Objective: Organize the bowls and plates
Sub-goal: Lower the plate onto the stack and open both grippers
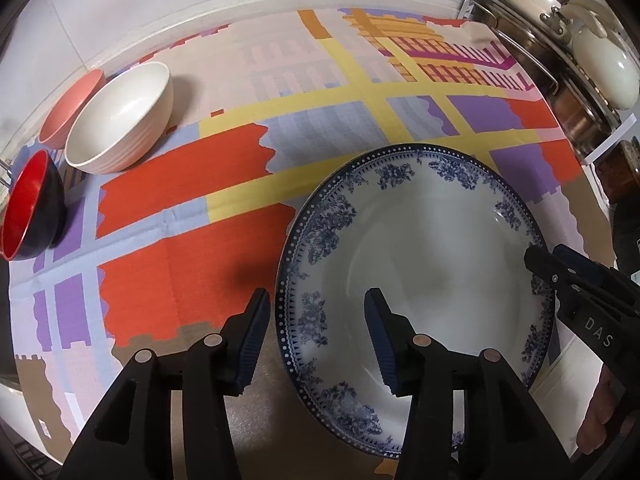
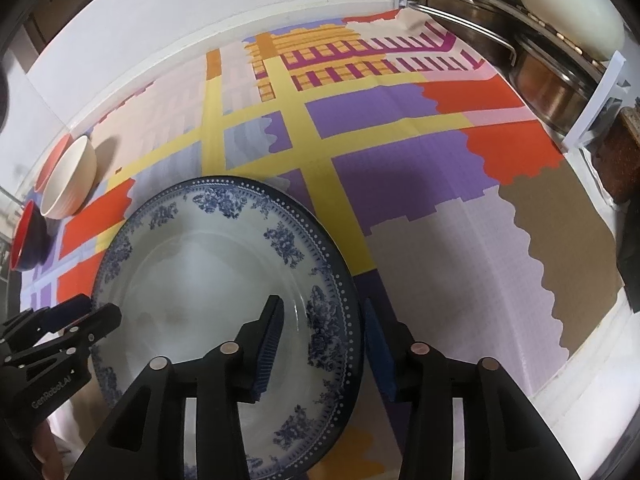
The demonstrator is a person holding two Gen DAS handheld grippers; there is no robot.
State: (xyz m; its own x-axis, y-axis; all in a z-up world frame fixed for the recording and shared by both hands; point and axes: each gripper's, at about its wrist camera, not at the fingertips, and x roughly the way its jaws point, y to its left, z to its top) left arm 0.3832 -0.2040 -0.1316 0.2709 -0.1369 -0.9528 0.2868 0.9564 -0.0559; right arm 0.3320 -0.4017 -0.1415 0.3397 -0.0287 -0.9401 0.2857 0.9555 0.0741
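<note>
Partly, the blue-patterned plate [image 1: 420, 264] is being cut off: its near edge is disappearing behind the black gripper bodies in both views. The plate is lying on the colourful patterned cloth [image 1: 200, 200] that is covering the counter. The left gripper [image 1: 316, 336] is standing with its jaws apart, straddling the plate's left rim, one pad outside on the cloth side and one over the plate's inside; the pads are not pressing on it. The right gripper [image 2: 324, 344] is likewise standing with jaws apart across the plate's right rim, not clamping. Far to the left of the plate, a cream bowl [image 1: 120, 120], a pink bowl [image 1: 72, 108] behind it and a red-and-black bowl [image 1: 32, 208] are sitting tilted near the white wall; in the right wrist view the pink one is almost hidden behind the cream one. Beyond the plate to the right, steel pots [image 2: 540, 80] with pale lids are standing on a rack, cut off by the frame edge. Only the right wrist view is showing the brown part of the cloth to the right of the plate. A few fingertips of the person's hand [image 1: 604, 412] are appearing in the left wrist view.
</note>
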